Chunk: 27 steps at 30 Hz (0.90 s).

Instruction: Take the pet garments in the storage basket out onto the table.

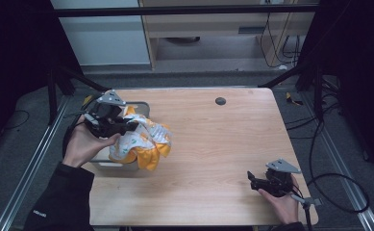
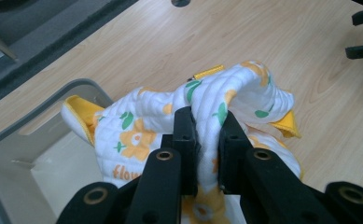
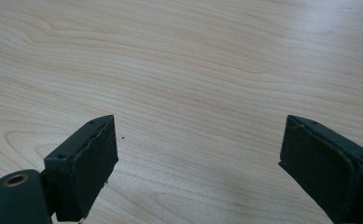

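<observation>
A: Where's the flowered cloth point(image 2: 226, 100)?
B: It's a quilted white piece with yellow flowers and green leaves, bunched up, partly over the rim of the grey bin point(image 2: 11, 144) and partly hanging above the desk point(image 1: 213, 144).
A: What has it?
B: The left gripper point(image 2: 208, 133), jaws pinched tight on a fold of it.
A: And the other?
B: The right gripper point(image 3: 198, 163) is well apart, near the desk's near right corner, jaws spread wide over bare wood.

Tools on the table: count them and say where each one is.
2. The left tool is at the table's left edge over the grey bin, clamped on the flowered cloth. The right tool sits open near the front right corner.
</observation>
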Available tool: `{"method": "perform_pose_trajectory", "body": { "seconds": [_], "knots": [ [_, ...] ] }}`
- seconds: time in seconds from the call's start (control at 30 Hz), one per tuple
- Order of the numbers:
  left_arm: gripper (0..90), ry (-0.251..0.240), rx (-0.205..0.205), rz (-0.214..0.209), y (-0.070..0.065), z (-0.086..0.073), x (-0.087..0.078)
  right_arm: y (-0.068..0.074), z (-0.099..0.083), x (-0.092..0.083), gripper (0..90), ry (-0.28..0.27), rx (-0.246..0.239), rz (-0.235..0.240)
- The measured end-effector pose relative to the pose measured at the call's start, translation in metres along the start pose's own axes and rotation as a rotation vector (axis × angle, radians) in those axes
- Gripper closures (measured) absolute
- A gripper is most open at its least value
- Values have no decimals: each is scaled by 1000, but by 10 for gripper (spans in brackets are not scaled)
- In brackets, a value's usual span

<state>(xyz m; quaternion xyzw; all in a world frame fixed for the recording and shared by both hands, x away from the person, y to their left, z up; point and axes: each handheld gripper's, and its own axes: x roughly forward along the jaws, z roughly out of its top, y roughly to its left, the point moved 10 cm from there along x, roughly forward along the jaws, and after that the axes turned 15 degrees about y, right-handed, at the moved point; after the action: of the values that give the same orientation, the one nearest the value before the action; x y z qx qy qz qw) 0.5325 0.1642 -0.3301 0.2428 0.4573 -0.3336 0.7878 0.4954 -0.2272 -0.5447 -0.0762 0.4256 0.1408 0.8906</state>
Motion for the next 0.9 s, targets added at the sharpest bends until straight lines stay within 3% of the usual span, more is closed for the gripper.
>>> {"method": "perform_pose_trajectory", "body": {
  "seconds": [0.67, 0.9],
  "knots": [
    [807, 50, 120, -44, -40, 23, 21, 0, 0, -1, 110, -5, -3, -1],
    [807, 69, 143, -56, -47, 30, 31, 0, 1, -1, 110, -7, -4, -2]
  ]
}}
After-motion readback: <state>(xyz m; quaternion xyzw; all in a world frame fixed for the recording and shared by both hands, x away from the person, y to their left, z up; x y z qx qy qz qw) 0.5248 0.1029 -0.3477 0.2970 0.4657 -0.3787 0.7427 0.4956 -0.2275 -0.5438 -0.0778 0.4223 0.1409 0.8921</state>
